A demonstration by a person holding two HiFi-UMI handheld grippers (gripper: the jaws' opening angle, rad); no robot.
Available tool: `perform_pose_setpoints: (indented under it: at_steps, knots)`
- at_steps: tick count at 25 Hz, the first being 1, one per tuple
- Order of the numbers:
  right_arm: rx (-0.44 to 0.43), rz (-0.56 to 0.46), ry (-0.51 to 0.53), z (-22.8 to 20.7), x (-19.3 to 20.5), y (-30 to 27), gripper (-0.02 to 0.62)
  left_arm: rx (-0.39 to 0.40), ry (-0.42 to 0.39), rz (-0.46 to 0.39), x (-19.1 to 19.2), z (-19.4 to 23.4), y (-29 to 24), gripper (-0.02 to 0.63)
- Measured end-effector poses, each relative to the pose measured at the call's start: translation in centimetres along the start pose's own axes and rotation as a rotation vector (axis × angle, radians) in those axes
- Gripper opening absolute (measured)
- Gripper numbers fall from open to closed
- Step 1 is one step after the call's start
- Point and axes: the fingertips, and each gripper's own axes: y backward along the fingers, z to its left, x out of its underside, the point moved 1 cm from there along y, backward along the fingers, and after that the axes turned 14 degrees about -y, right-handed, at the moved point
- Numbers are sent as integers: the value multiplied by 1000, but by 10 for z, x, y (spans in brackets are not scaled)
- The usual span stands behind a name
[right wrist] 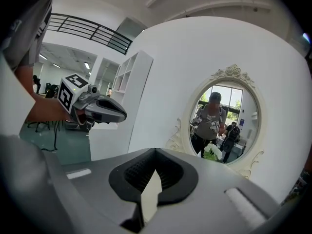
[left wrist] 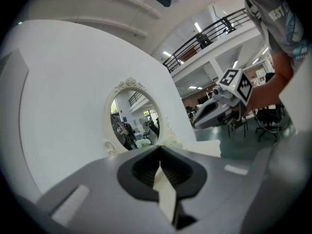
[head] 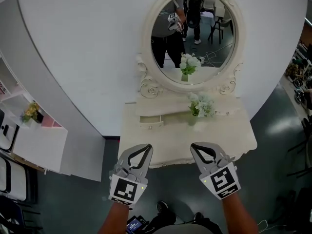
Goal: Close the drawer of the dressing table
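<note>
Starting at the far left, a white shelf unit (head: 30,139) stands against the curved wall. One of its compartments holds a small bunch of yellow flowers (head: 31,111), with something pink just beside it.

Moving in, the left gripper (head: 145,146) hovers over the front edge of the cream dressing table (head: 134,143). Its own view shows the jaws tip to tip with nothing between them.

Up behind it, and here's the one that matters, the drawer (head: 150,122) sits in the low raised tier at the back of the surface. It is pulled a little way out, knob facing front. What's inside cannot be seen from up here, and neither gripper touches it.

Centre stage, the oval mirror (head: 214,48) in its ornate frame reflects a person, chairs and a bunch of white flowers.

Just right of the drawer, a small vase (head: 192,119) stands upright on the surface, carrying white flowers (head: 201,104) with green leaves.

Over to the right gripper (head: 195,146), level with its partner and well apart from it. Jaws pressed together there too, empty. Each gripper view catches the other gripper out to the side, marker cube up.

Far right, dark floor and some clutter too small to make out.
</note>
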Motion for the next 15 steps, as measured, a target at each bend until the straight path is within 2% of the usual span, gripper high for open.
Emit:
perform_pose_setpoints:
  at_steps: [7, 15]
  knots:
    - [22, -7, 14, 11, -16, -15, 2, 5, 8, -28, 13, 20, 4, 5]
    - [-14, -1, 45, 12, -23, -38, 2, -35, 12, -9, 26, 41, 8, 3]
